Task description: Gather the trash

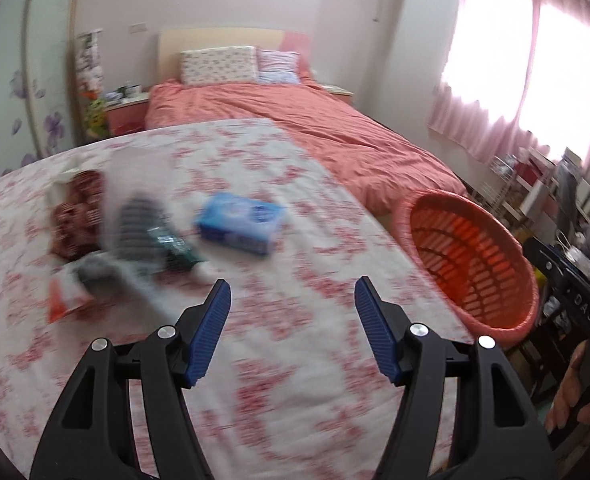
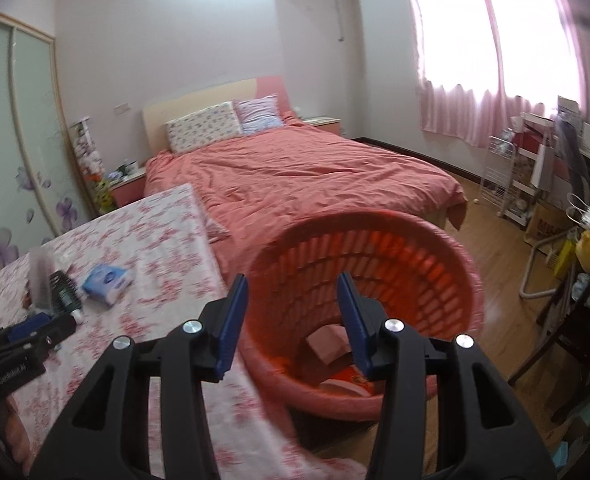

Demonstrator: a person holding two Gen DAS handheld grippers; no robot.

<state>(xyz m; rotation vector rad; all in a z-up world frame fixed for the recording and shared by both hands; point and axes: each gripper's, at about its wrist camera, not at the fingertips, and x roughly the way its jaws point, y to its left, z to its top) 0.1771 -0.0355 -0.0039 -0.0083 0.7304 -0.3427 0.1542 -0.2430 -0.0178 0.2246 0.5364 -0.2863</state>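
Note:
On the floral tablecloth lies a blurred cluster of litter: a blue tissue pack, a grey striped item, a dark teal brush-like piece, a red patterned bag and an orange-white wrapper. My left gripper hovers open over the cloth, short of them, with nothing between its pads. The orange slatted basket stands off the table's right edge. My right gripper is open and empty above the basket, which holds a pink block and a red-white wrapper.
Behind the table is a bed with a salmon cover. A wire rack and cluttered shelves stand along the right wall, with a dark chair near the basket. A hand grips a black handle at the right edge.

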